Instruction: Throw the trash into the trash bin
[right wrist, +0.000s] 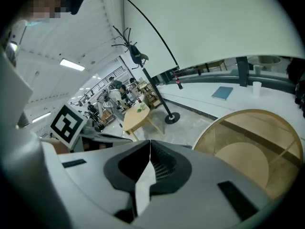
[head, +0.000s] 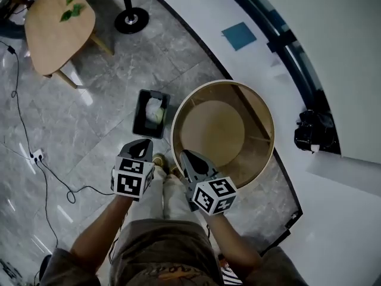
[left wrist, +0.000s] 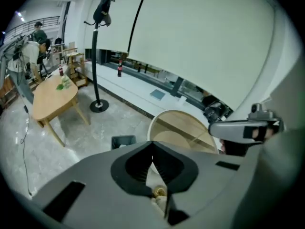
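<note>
**A:** Floor [head: 101,106] first. What stood on that grey polished stone?

**B:** The biggest thing was a round wooden piece [head: 222,83], set close against the curved dark edge of the floor. Just beside its left rim stood the black trash bin [head: 139,117], upright and open at the top.

**A:** And the tongs?

**B:** Both were held over the floor in front of the person, on the near side of the bin. The left tongs [left wrist: 152,151] had their jaws pressed fully together with nothing between them. The right tongs [right wrist: 150,149] were closed just the same, and equally empty.

**A:** So where was the trash?

**B:** The trash [head: 155,111] lay inside the bin, toward its right wall.

**A:** How would it have handled?

**B:** I judged it light and soft. A crumpled wad like that would give under the pads, and it seemed neither fragile nor slippery. A raised fold on top looked the best place to pinch. Being so light, it might have clung to a pad on release.

**A:** Its looks?

**B:** It was a pale, whitish lump with a faint yellow-green tinge, creased all over. It filled a good part of the bin's opening. I couldn't tell whether it was paper or plastic.
</note>
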{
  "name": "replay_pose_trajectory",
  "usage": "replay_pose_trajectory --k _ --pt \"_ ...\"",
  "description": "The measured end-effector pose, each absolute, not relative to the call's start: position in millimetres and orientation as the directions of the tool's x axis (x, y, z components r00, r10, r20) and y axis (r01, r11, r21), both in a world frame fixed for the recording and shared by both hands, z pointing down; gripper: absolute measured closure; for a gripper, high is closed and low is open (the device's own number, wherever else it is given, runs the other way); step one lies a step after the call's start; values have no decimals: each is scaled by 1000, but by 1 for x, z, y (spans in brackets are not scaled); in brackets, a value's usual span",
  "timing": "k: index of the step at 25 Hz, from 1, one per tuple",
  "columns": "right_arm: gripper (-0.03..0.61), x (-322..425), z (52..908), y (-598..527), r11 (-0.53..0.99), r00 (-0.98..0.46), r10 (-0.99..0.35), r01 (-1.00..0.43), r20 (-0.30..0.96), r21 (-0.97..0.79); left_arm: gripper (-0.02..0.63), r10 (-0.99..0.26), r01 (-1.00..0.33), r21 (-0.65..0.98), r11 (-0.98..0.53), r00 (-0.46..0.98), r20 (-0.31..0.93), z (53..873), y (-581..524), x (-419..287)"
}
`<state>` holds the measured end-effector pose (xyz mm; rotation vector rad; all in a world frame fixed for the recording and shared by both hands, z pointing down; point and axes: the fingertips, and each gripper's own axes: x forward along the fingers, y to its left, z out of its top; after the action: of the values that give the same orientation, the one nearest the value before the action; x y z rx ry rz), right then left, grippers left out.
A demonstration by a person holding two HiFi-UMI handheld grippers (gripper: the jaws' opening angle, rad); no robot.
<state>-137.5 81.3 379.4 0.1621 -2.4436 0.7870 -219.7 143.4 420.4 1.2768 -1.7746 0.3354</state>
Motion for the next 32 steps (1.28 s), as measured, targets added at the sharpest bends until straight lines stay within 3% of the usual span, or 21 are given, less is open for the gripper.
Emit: replay_pose_trajectory --k 8,16,19,32 --pt "558 -104 248 100 859 -893 40 -198 448 -472 594 -733 -932 281 230 24 680 272 167 -168" --pt "558 -82 158 120 921 -953 22 -99 303 -376 594 -848 -976 202 78 42 528 174 170 -135" --pt "558 -75 140 114 933 -963 -30 -123 267 -338 594 -888 -989 142 36 33 458 149 168 -131" --pt "559 -62 111 89 955 -971 -151 -192 186 -228 594 -960 -986 161 46 0 279 112 144 -133"
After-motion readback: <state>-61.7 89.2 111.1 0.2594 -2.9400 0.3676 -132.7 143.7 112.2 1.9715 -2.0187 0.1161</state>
